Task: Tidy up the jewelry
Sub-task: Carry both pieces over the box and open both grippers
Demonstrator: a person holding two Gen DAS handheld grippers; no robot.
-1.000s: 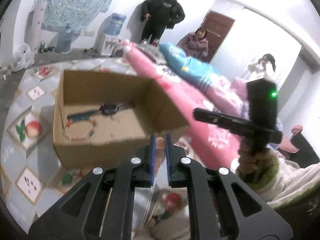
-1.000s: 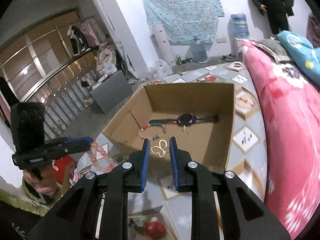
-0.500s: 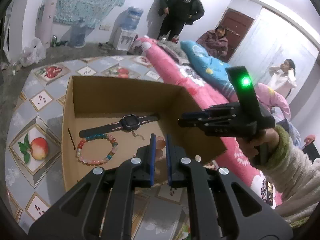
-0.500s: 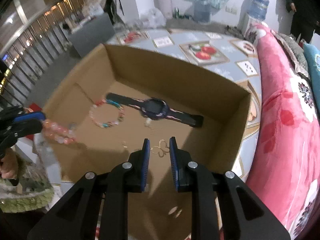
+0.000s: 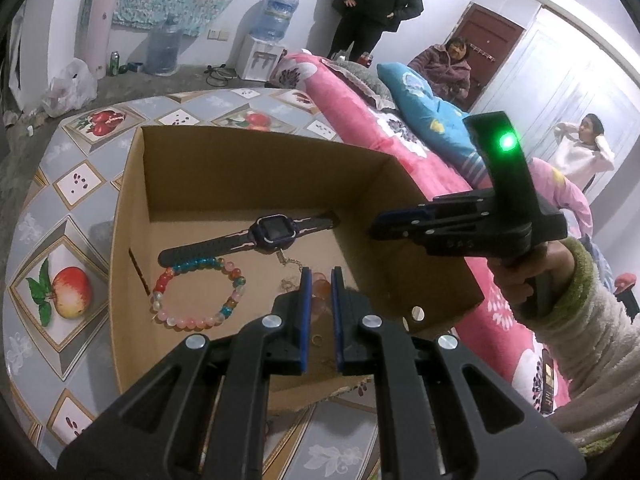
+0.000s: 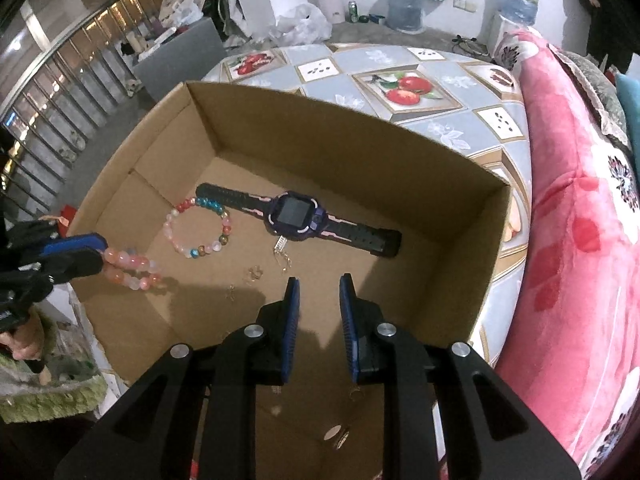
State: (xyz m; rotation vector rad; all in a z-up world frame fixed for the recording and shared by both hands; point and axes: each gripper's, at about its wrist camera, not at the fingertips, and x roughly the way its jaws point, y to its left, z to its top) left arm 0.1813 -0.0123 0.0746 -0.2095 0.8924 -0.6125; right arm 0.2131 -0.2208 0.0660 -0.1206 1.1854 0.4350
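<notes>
A cardboard box (image 6: 472, 208) sits open on the fruit-patterned tablecloth (image 6: 400, 60) and fills the centre of the right wrist view, with a pink floral blanket (image 6: 580, 220) along the right edge. On the box floor, a dark watch (image 6: 296, 218) lies diagonally across the middle, and a multicoloured bead bracelet (image 6: 198, 228) rests just left of it, touching the strap's upper-left end. A thin gold chain (image 6: 282, 254) trails below the watch face. The right gripper (image 6: 319, 300), at lower centre of its view, hangs above the box floor with its blue-padded fingers (image 6: 290, 320) parted and nothing between them. At the left edge of the same view, the left gripper (image 6: 94, 254) is closed on a pink bead bracelet (image 6: 132, 268), which dangles over the box's left wall. In the left wrist view, pink beads show pinched between the narrow-set fingers (image 5: 306, 300) at lower centre of the frame.
</notes>
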